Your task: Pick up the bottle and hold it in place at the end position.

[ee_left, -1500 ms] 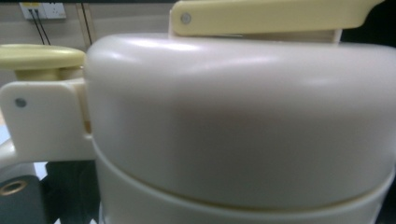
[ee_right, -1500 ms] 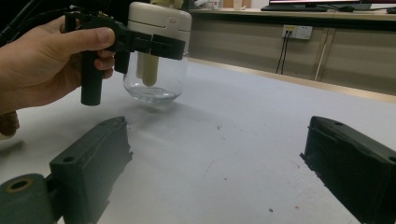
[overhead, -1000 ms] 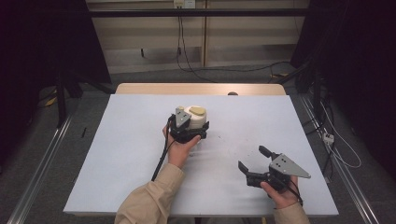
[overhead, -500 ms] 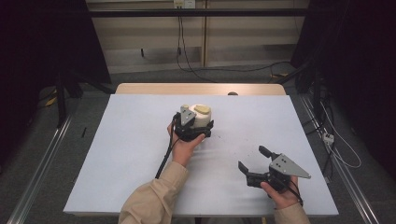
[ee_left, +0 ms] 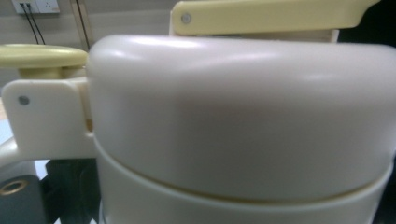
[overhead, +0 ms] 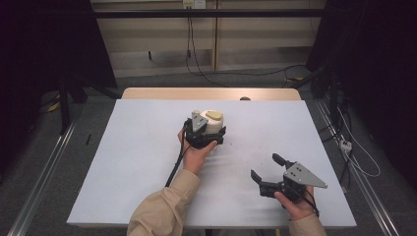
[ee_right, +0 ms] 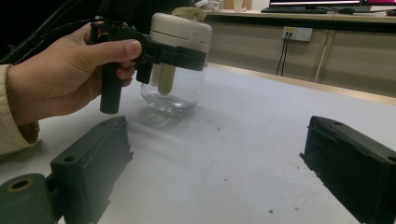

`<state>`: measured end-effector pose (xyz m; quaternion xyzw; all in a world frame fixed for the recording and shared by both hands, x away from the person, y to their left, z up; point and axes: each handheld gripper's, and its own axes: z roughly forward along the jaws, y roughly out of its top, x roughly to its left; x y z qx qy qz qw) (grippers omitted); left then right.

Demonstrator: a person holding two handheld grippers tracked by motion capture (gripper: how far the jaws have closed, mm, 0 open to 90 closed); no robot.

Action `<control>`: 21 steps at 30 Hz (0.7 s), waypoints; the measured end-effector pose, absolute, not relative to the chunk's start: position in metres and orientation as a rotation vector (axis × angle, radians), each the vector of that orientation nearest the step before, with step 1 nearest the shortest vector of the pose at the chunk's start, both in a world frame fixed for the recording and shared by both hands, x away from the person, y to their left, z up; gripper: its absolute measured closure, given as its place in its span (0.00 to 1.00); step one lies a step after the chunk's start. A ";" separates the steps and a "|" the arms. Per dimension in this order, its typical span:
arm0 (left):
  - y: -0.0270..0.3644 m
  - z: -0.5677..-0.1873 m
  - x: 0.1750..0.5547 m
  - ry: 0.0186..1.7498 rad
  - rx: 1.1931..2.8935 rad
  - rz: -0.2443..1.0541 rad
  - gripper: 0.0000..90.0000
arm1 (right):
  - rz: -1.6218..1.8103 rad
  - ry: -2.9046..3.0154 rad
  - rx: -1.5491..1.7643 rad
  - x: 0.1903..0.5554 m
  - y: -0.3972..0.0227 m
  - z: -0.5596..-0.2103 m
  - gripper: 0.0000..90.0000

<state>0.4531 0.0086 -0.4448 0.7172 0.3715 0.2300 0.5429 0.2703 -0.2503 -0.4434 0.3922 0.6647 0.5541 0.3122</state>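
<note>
We are clamping our left gripper (overhead: 209,133) around the cream-lidded clear glass jar (ee_right: 176,60) standing mid-table on the white tabletop (overhead: 123,162), while our right gripper (overhead: 269,173), jaws spread, is hovering well apart.

tan sleeves (overhead: 162,211), black hand-held grippers (overhead: 268,179), grey plates (overhead: 305,174)

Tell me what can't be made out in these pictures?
- Left gripper view: the jar's cream lid sits so close that it hides the jaws and the glass below.
- High view: the left gripper covers the jar's near side, hiding the grip.
- Right gripper view: the glass jar looks empty, but the lid hides its top part.
- Specks on the table are too small to identify.
</note>
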 end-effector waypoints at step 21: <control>0.006 -0.453 0.460 0.901 1.689 0.561 0.06 | 1.473 1.752 1.036 0.270 -0.251 -0.444 0.07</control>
